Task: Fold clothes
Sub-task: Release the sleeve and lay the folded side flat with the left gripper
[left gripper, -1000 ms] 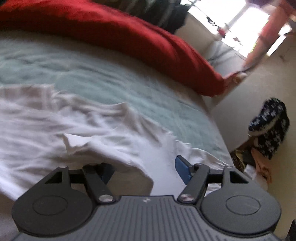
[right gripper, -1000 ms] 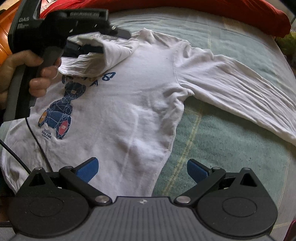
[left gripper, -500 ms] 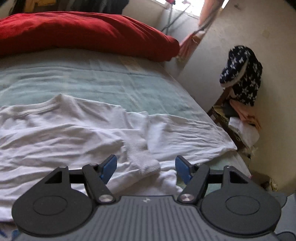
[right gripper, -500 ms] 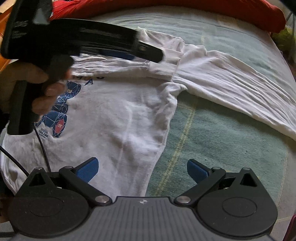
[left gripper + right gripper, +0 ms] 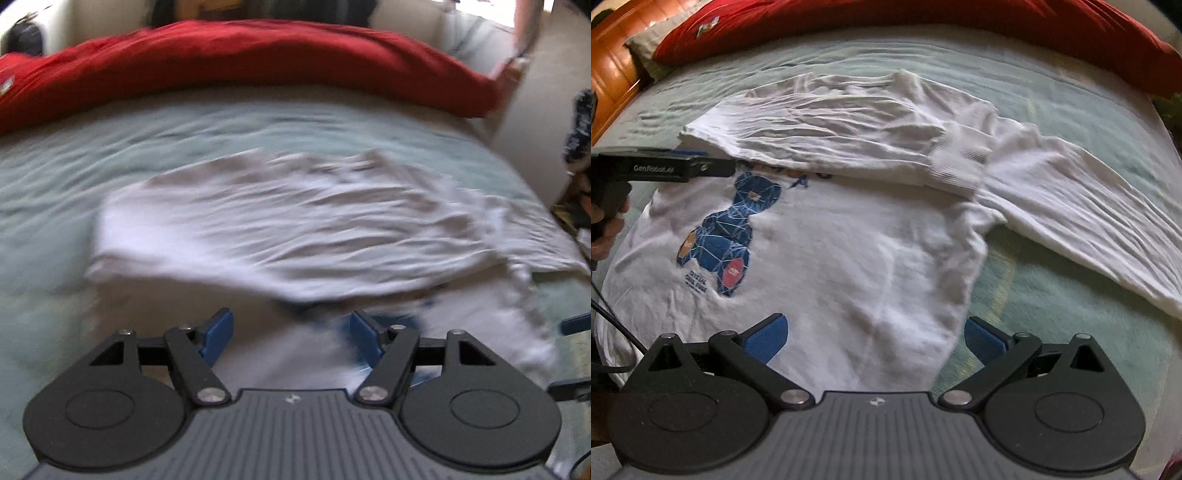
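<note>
Lying face up on the pale green bed (image 5: 1052,110): a white long-sleeved shirt (image 5: 849,258) with a blue bear print (image 5: 720,236) on the chest. Resting already across the upper chest, one sleeve (image 5: 849,144), its ribbed cuff (image 5: 960,162) ending near the opposite shoulder, so the first fold looking done. Stretching out unfolded toward the bed's right edge, the other sleeve (image 5: 1089,229), with the body below the print not yet folded either. Hovering near the shirt's hem, the right gripper (image 5: 875,338), jaws spread wide and pinching nothing. Sitting at the shirt's left side just beside the folded sleeve, the left gripper (image 5: 698,168) as caught from the right wrist; spread and empty by its own blurred view (image 5: 291,332), with the folded sleeve (image 5: 288,236) lying ahead of it. Bunching along the far side of the bed, a red blanket (image 5: 923,22). Judging by this layout: roughly a third done, with the second sleeve needing to come across and the body needing to be doubled over afterwards.
</note>
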`<state>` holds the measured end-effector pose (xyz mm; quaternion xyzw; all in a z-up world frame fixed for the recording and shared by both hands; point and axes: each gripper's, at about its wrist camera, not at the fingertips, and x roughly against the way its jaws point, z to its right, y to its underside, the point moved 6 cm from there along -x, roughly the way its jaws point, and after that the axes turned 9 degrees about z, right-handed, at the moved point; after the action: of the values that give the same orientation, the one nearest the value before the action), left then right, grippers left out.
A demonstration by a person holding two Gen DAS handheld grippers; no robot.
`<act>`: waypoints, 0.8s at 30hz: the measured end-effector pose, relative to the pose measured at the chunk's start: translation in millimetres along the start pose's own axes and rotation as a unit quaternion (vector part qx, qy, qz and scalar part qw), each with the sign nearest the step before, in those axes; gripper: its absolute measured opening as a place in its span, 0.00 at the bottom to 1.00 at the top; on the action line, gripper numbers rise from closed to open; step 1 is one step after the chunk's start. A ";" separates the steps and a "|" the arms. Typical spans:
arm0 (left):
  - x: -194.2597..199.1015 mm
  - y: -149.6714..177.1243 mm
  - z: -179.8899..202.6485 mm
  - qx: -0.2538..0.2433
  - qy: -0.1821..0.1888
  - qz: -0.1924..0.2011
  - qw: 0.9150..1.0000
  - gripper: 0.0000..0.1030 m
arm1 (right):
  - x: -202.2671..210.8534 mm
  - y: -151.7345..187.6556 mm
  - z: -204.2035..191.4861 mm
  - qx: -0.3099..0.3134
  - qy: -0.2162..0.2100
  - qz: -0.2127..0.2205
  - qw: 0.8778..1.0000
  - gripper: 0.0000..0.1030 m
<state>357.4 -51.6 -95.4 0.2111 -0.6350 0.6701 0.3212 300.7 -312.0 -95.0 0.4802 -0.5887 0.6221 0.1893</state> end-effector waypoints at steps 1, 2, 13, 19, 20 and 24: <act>0.1 0.2 -9.0 0.003 -0.011 0.007 1.000 0.68 | -2.1 -1.8 -4.7 0.005 -0.002 -0.001 1.000 1.00; -0.9 -0.7 -16.3 0.005 -0.013 0.015 1.000 0.68 | -4.3 -3.6 -9.4 0.010 -0.004 -0.002 1.000 1.00; -9.5 10.0 -63.3 0.011 -0.038 0.051 0.998 0.72 | -27.2 -25.9 -69.0 0.080 -0.020 -0.017 0.996 1.00; 19.3 2.4 -78.4 0.020 -0.032 0.072 0.997 0.66 | -37.8 -40.7 -94.1 0.105 -0.031 -0.020 0.994 1.00; 23.6 -2.6 -80.9 0.012 -0.031 0.082 0.996 0.65 | -39.9 -43.4 -98.5 0.110 -0.032 -0.020 0.993 1.00; 30.5 -24.9 -85.5 -0.027 -0.005 0.117 0.993 0.59 | -49.6 -52.2 -113.9 0.120 -0.040 -0.020 0.992 1.00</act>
<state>364.0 37.4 -65.4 0.1299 -0.6749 0.6844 0.2434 322.9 -179.3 -89.4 0.5353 -0.5075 0.6646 0.1191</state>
